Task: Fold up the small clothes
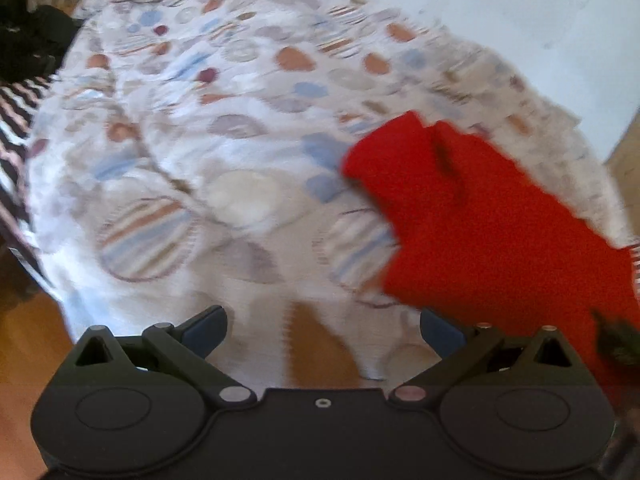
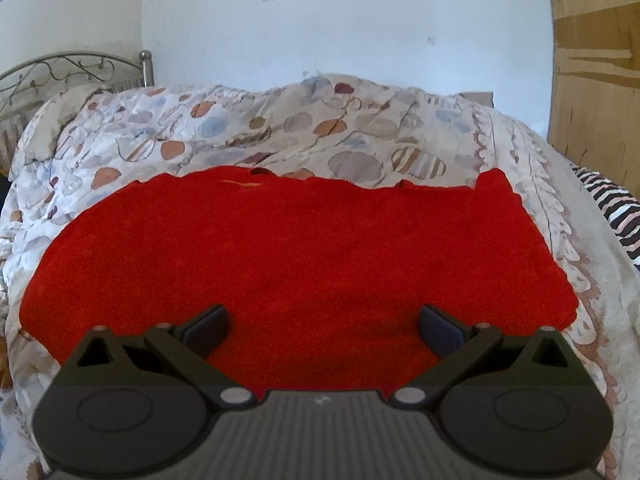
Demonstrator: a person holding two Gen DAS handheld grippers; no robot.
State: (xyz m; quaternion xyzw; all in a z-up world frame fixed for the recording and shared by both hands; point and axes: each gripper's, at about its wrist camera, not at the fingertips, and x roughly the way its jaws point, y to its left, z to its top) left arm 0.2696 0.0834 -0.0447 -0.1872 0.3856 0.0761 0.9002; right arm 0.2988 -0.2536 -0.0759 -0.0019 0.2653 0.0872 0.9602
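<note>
A red garment (image 2: 300, 256) lies spread flat on the patterned bedspread (image 2: 240, 132). In the left wrist view the red garment (image 1: 492, 224) lies to the right, blurred, with a sleeve or corner pointing up-left. My right gripper (image 2: 322, 330) is open, its fingers hovering over the near edge of the garment, holding nothing. My left gripper (image 1: 322, 330) is open and empty over the bedspread (image 1: 224, 128), to the left of the garment.
A white wall (image 2: 340, 20) stands behind the bed, with a metal headboard (image 2: 60, 72) at left and a wooden wardrobe (image 2: 596, 60) at right. A striped cloth (image 1: 16, 120) and dark items (image 1: 28, 36) lie at the left. Wooden floor (image 1: 28, 344) shows below the bed edge.
</note>
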